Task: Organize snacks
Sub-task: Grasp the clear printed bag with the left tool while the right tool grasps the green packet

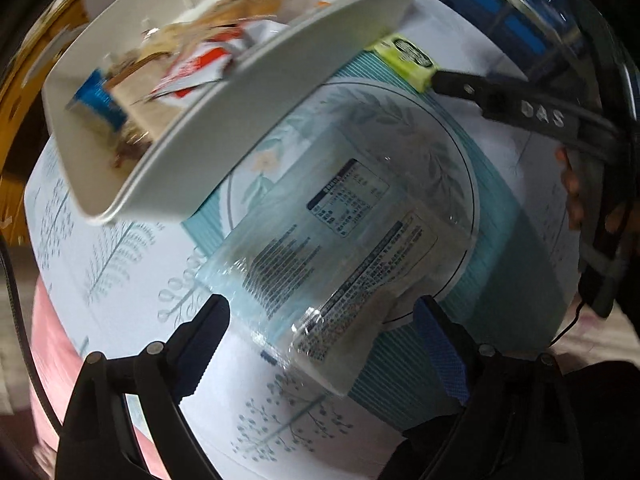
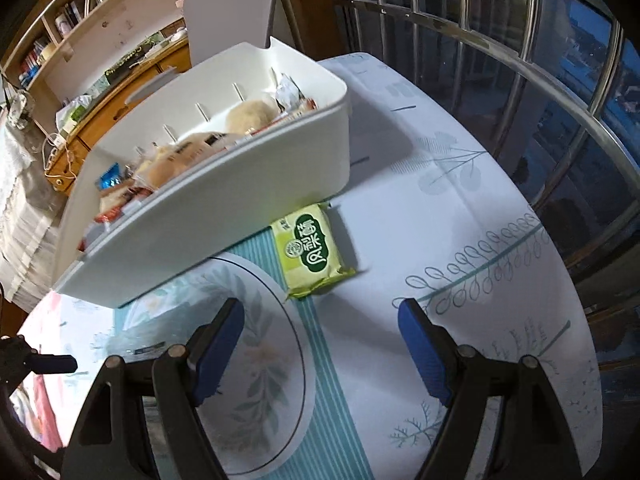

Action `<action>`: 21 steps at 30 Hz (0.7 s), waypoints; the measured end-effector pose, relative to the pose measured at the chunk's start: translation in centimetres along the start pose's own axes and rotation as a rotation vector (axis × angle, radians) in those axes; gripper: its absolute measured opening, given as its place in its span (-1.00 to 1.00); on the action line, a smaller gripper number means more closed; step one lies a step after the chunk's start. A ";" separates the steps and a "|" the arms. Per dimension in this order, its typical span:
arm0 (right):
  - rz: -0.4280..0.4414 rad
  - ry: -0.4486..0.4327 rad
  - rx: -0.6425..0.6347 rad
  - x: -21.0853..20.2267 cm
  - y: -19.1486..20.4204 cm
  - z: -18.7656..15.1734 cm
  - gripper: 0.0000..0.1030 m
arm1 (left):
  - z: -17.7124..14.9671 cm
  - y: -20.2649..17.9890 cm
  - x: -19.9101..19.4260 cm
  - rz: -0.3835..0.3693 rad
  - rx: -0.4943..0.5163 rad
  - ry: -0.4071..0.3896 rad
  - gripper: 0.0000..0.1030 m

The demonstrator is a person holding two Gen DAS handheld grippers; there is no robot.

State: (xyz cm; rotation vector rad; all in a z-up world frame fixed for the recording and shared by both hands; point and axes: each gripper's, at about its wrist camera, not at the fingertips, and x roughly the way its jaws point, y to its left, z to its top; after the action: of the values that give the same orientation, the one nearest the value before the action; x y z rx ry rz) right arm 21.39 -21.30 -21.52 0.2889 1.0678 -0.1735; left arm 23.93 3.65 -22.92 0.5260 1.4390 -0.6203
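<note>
A clear-wrapped snack packet (image 1: 340,248) with printed labels lies flat on the patterned tablecloth (image 1: 120,320). My left gripper (image 1: 322,308) points straight down over it, open, one finger on each side of the packet's near end. A yellow-green snack packet (image 2: 312,252) lies on the cloth against the foot of the white bin (image 2: 240,200). My right gripper (image 2: 322,312) hangs open just short of it, nothing between its pads. In the left wrist view one right finger (image 1: 520,104) reaches to the yellow-green packet (image 1: 404,58). The bin (image 1: 240,120) holds several wrapped snacks.
The round table (image 2: 460,208) ends close behind the bin and to the right. Metal window bars (image 2: 520,60) stand beyond it. A wooden cabinet and bookshelves (image 2: 100,40) fill the back left. A white chair back (image 2: 232,4) rises behind the bin.
</note>
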 end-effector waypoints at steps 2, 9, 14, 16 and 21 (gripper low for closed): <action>-0.008 -0.019 -0.018 0.4 0.3 0.0 0.55 | 0.3 -0.4 0.5 0.005 0.039 -0.001 0.79; -0.027 -0.054 -0.103 1.9 1.1 0.5 0.55 | 1.9 -1.5 2.5 0.001 0.123 0.014 0.83; -0.013 -0.050 -0.149 3.1 1.5 1.1 0.55 | 2.9 -1.6 3.6 -0.010 0.141 0.013 0.99; -0.003 -0.043 -0.163 3.5 1.6 1.3 0.55 | 3.5 -1.5 3.9 -0.001 0.150 0.006 0.99; 0.007 -0.023 -0.183 4.5 1.8 1.6 0.41 | 4.4 -1.0 4.6 -0.028 0.147 -0.015 1.00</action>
State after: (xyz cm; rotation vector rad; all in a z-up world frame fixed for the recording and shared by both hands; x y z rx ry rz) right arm 25.36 -20.06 -24.51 0.1253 1.0519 -0.0722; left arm 26.65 -0.41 -27.14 0.6163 1.3957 -0.7551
